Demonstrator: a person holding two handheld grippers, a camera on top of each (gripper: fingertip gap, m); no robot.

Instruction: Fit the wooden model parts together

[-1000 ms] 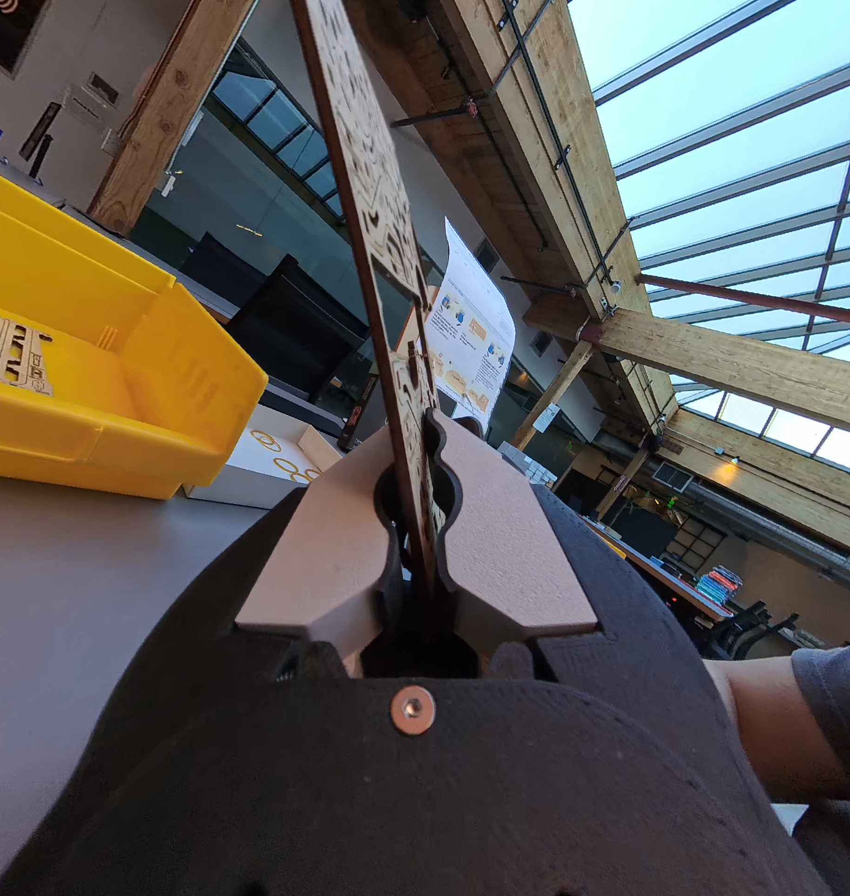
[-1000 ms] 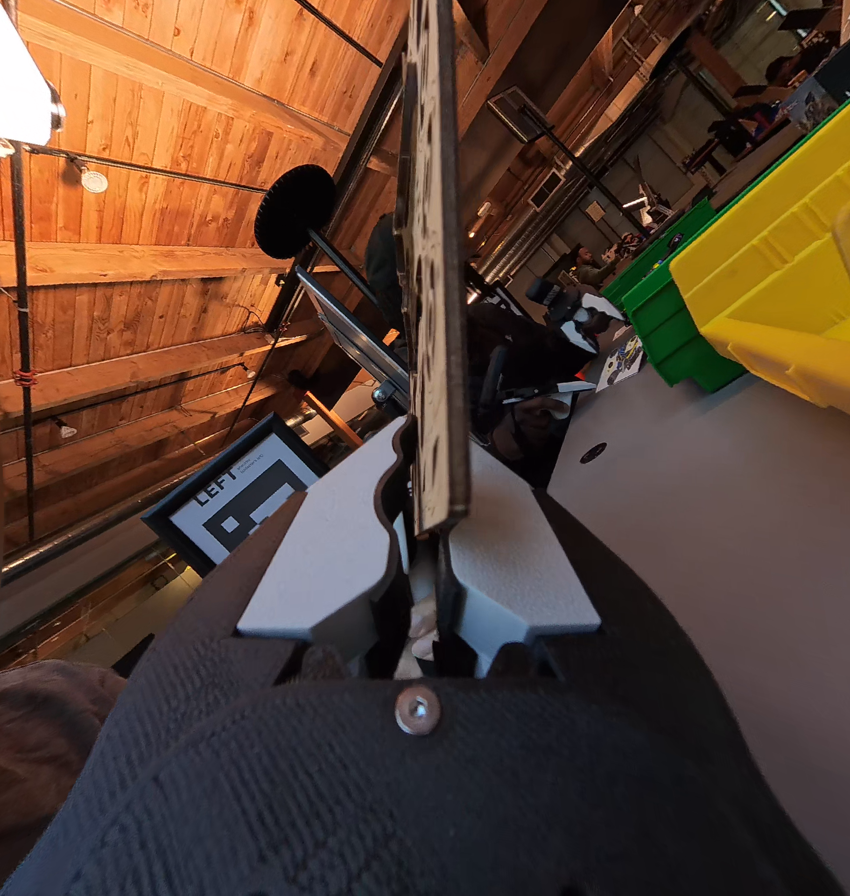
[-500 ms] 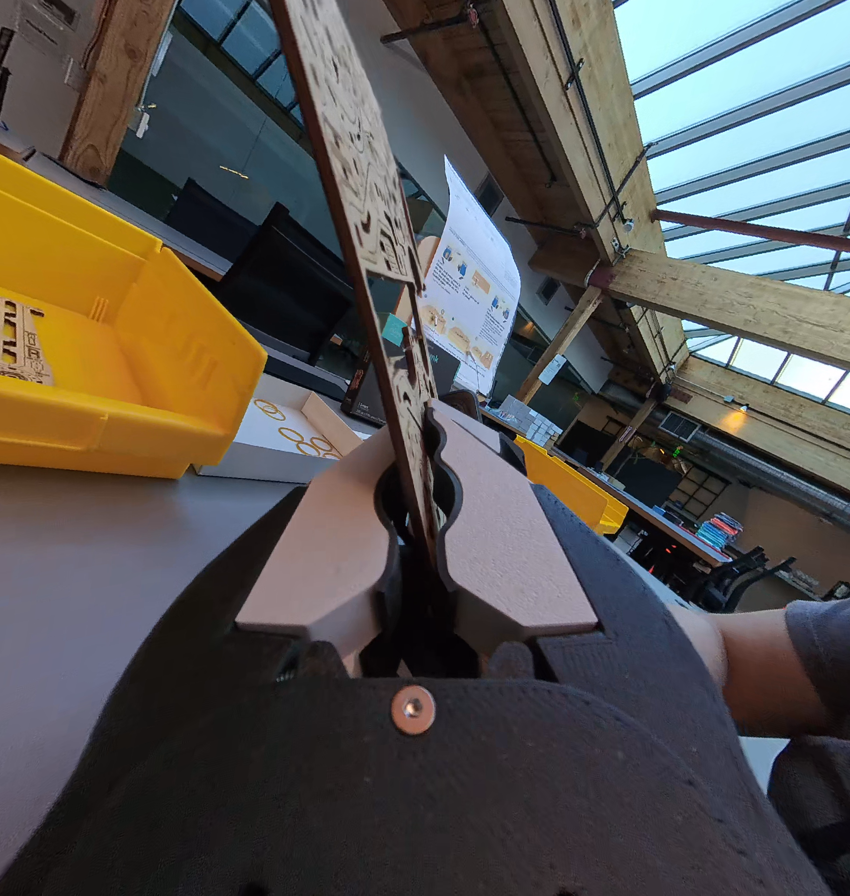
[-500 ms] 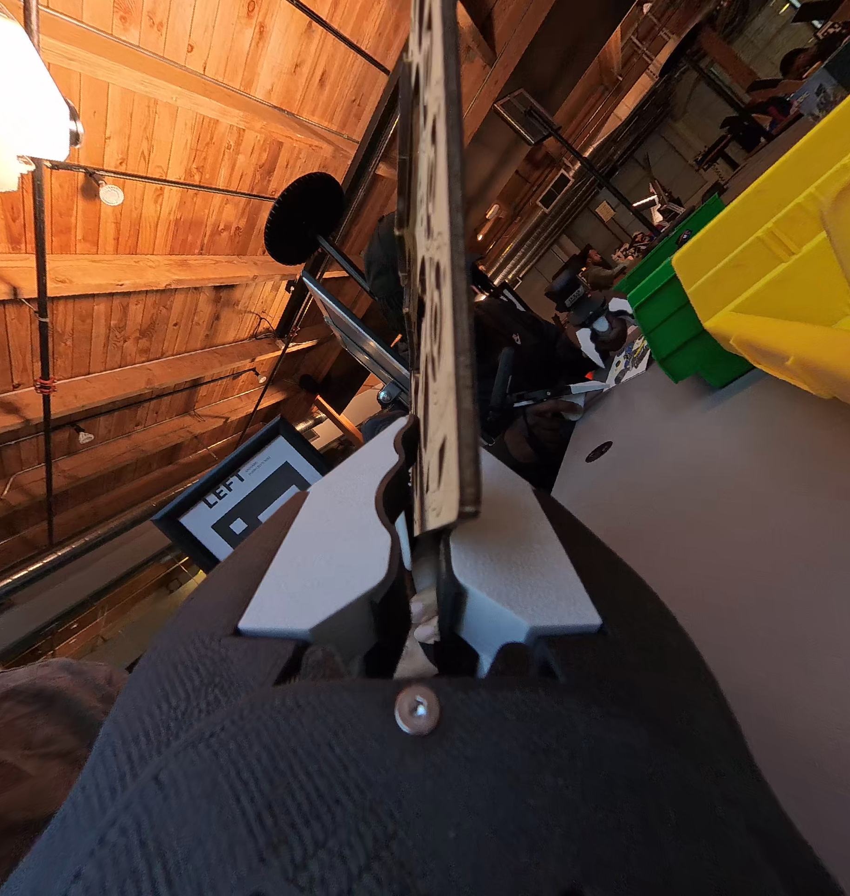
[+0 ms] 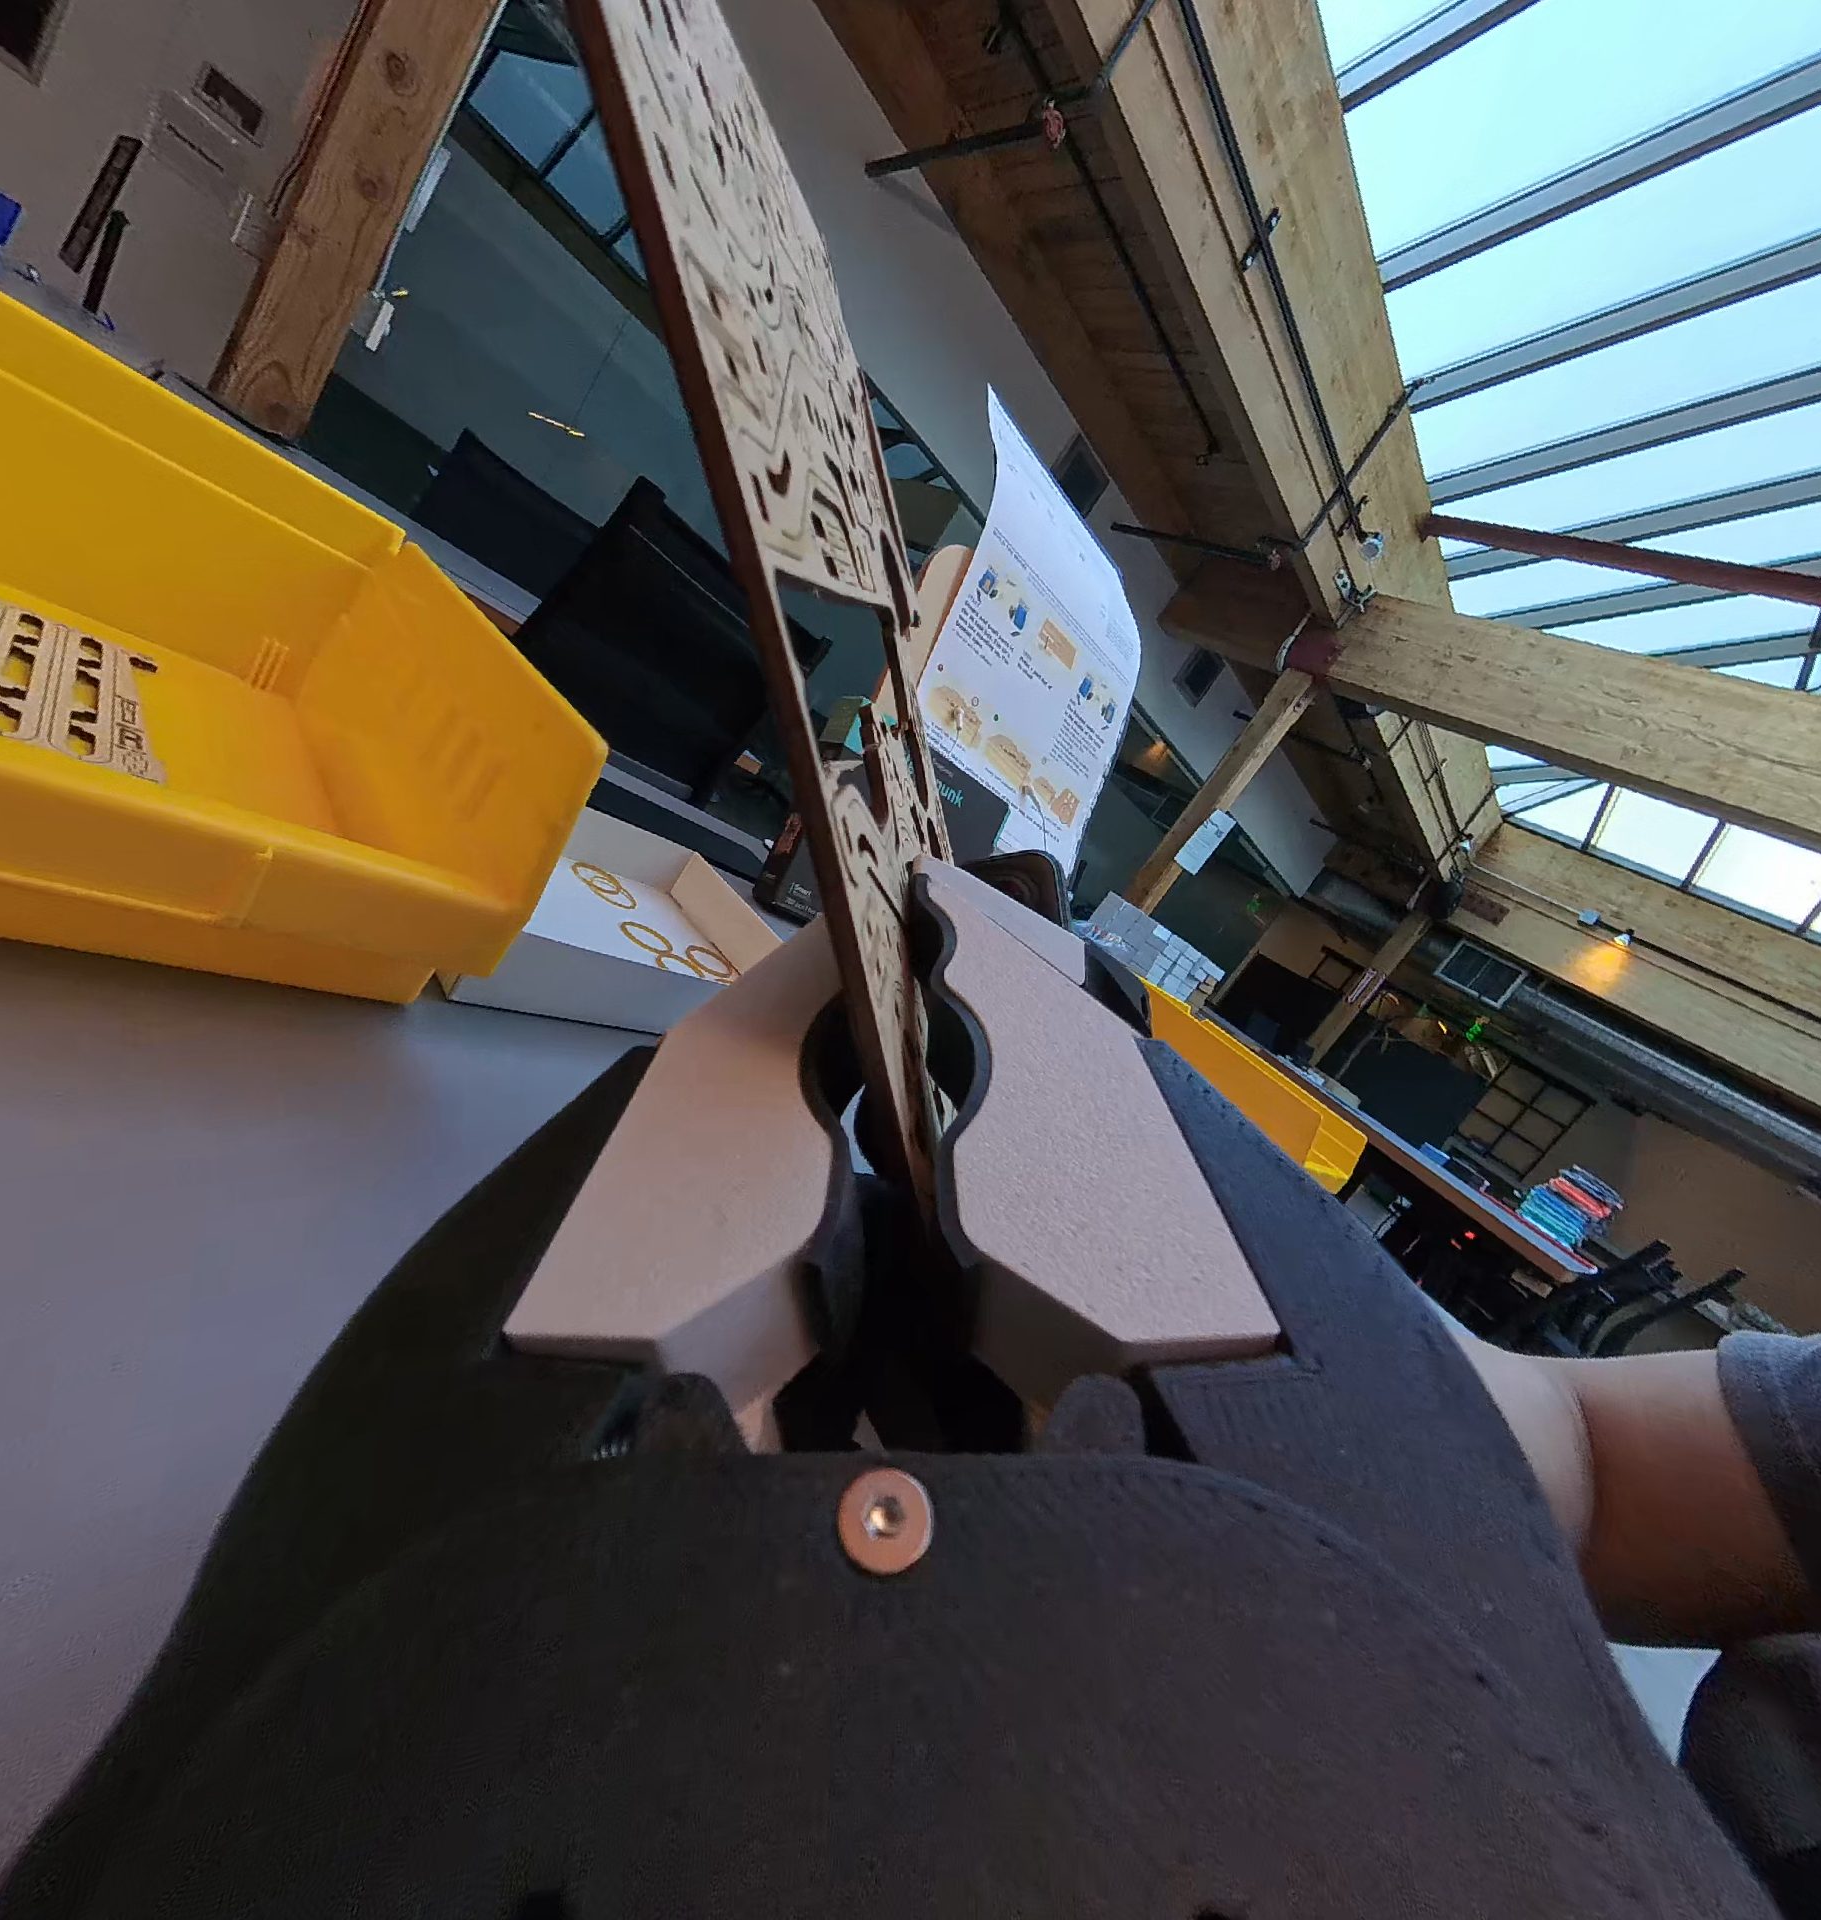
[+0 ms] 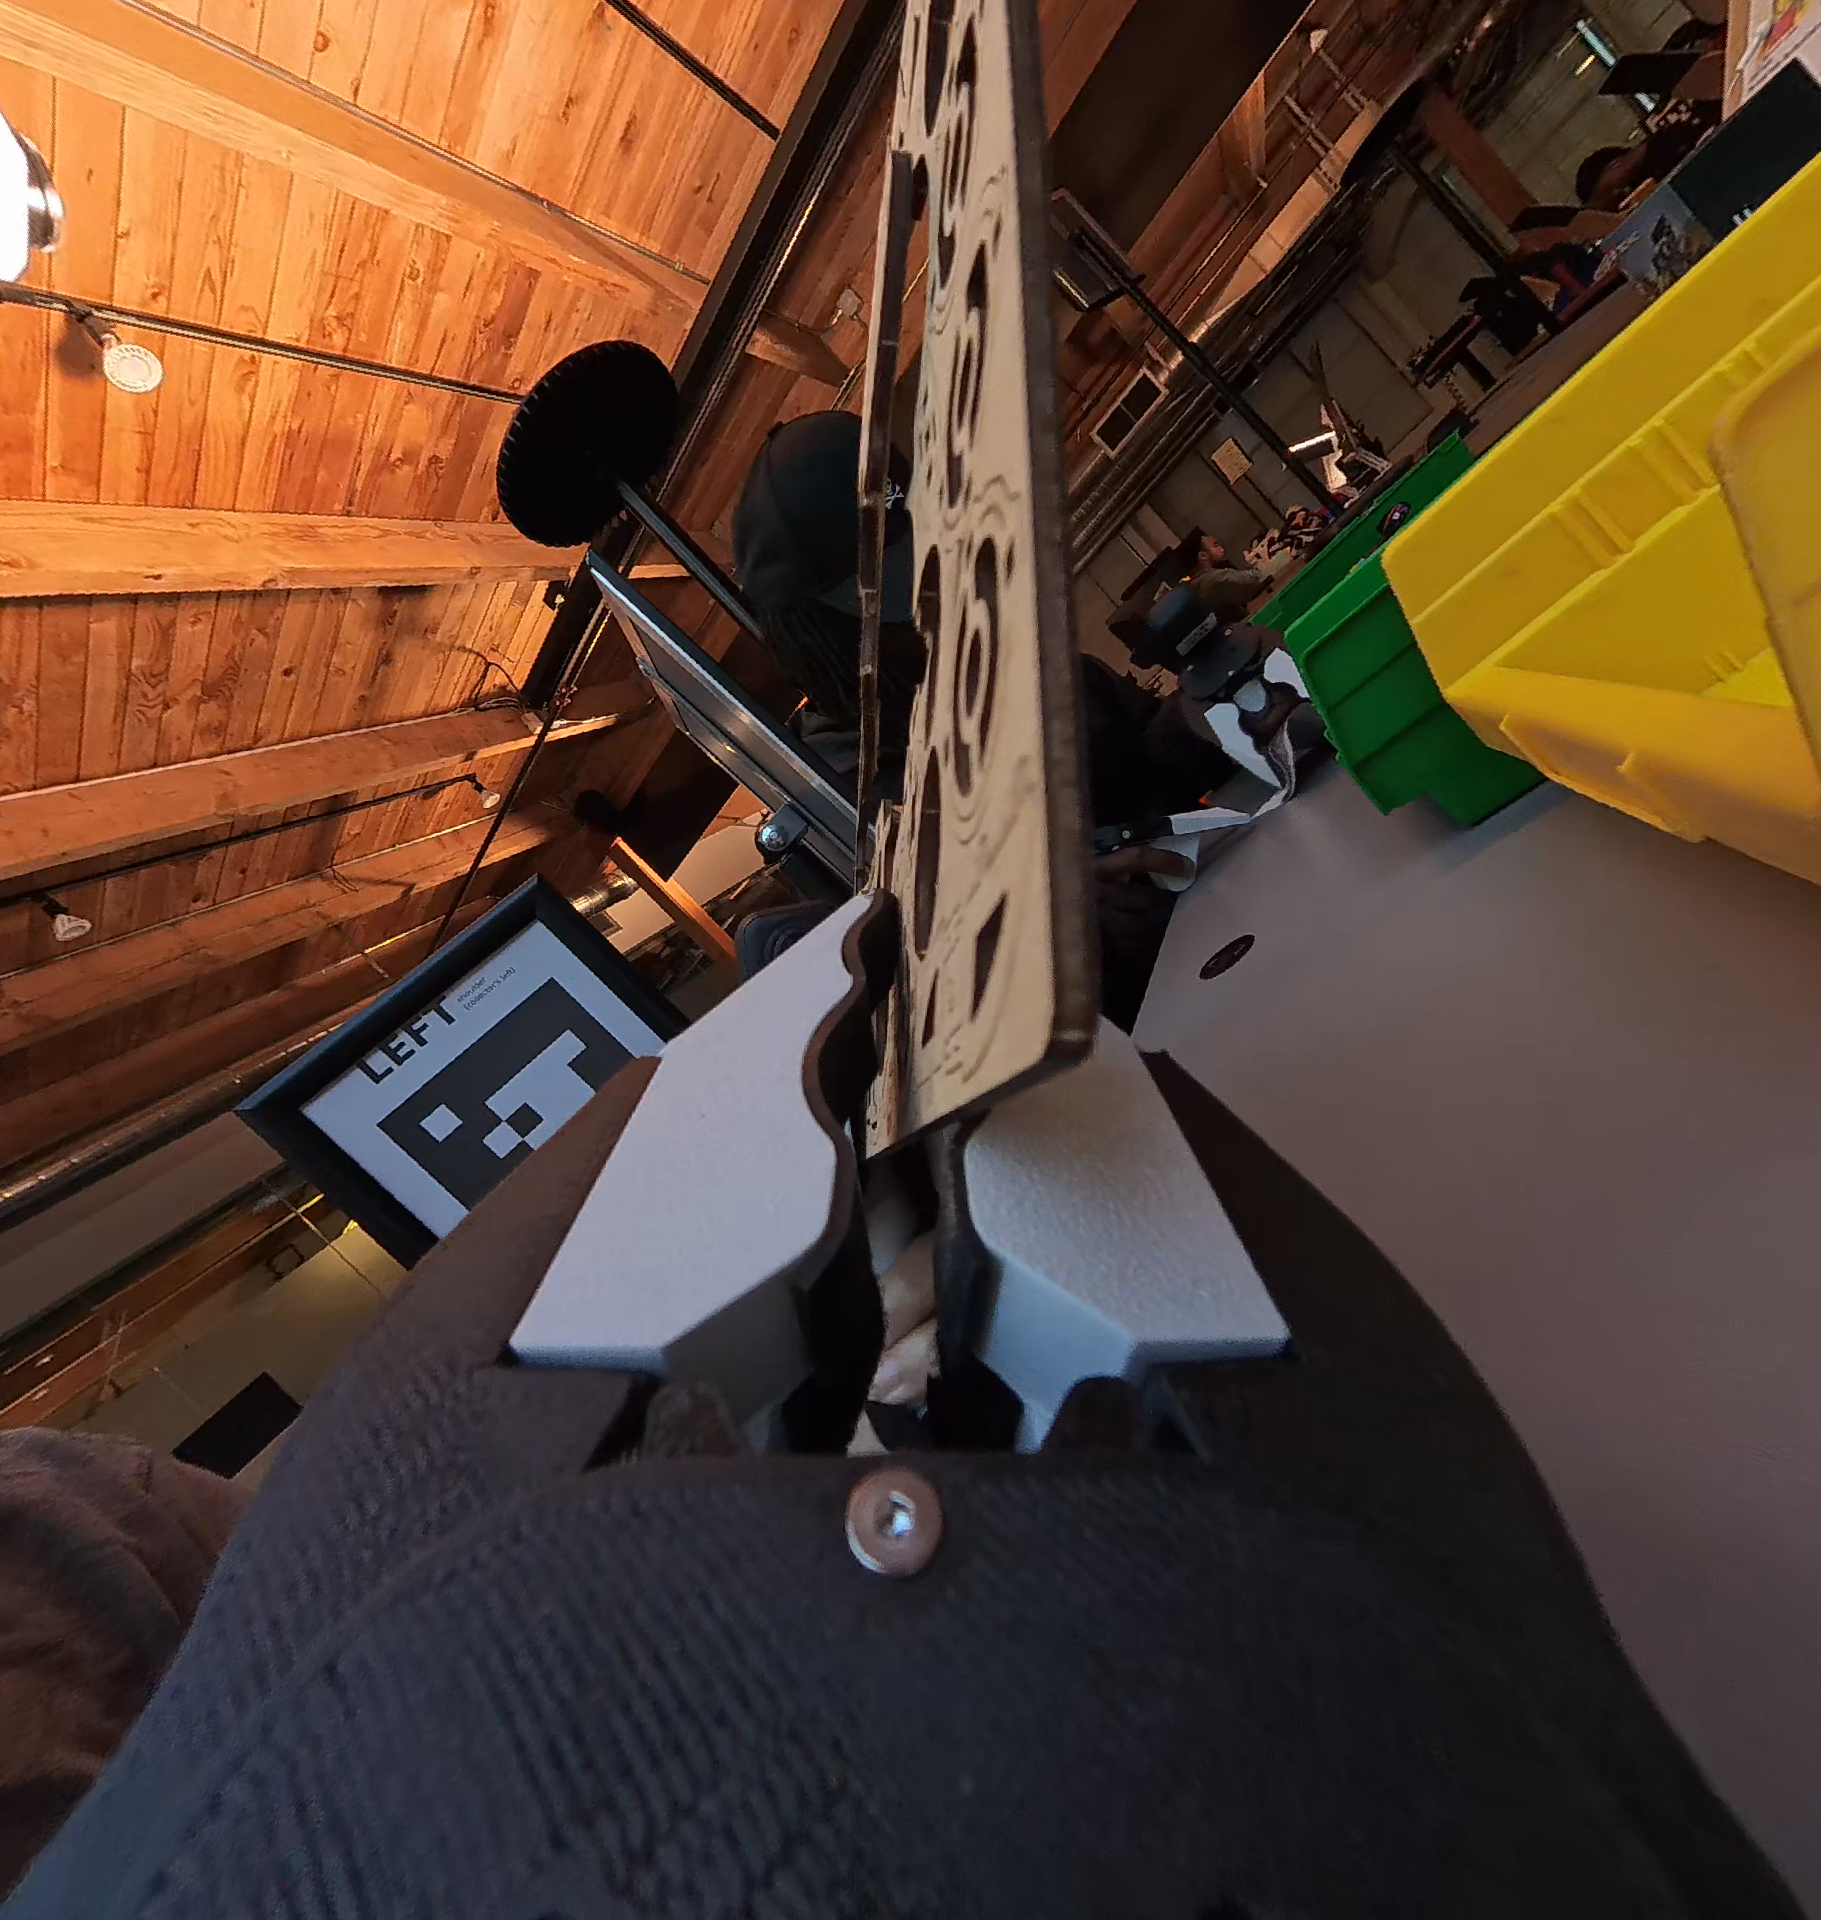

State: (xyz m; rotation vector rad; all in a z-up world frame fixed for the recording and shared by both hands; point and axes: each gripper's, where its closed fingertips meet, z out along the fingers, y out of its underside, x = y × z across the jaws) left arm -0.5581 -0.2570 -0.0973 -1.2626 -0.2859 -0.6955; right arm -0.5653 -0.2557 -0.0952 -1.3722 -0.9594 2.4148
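My left gripper (image 5: 901,997) is shut on a thin laser-cut wooden sheet (image 5: 771,343). The sheet stands edge-on and rises out of the top of the left wrist view; it has cut-out shapes and one empty rectangular hole. My right gripper (image 6: 916,997) is shut on a wooden sheet (image 6: 979,520) whose pale engraved face is turned partly toward the camera. A second thin edge (image 6: 875,436) shows just left of it. I cannot tell whether both grippers hold the same sheet. The left gripper's marker plate (image 6: 470,1070) shows to the left in the right wrist view.
A yellow bin (image 5: 366,727) on the grey table (image 5: 158,1195) holds another wooden sheet (image 5: 44,686). A white box with rings (image 5: 615,935) and an instruction sheet (image 5: 1041,644) stand behind. A person's forearm (image 5: 1633,1486) is at right. Yellow bins (image 6: 1612,623) and a green bin (image 6: 1405,707) lie right. My two grippers' fingertips are within a few centimetres of each other.
Both grippers stay shut on the wood. The right-hand sheet has turned, showing more of its pale face. The left view dipped toward the table, then tilted back up.
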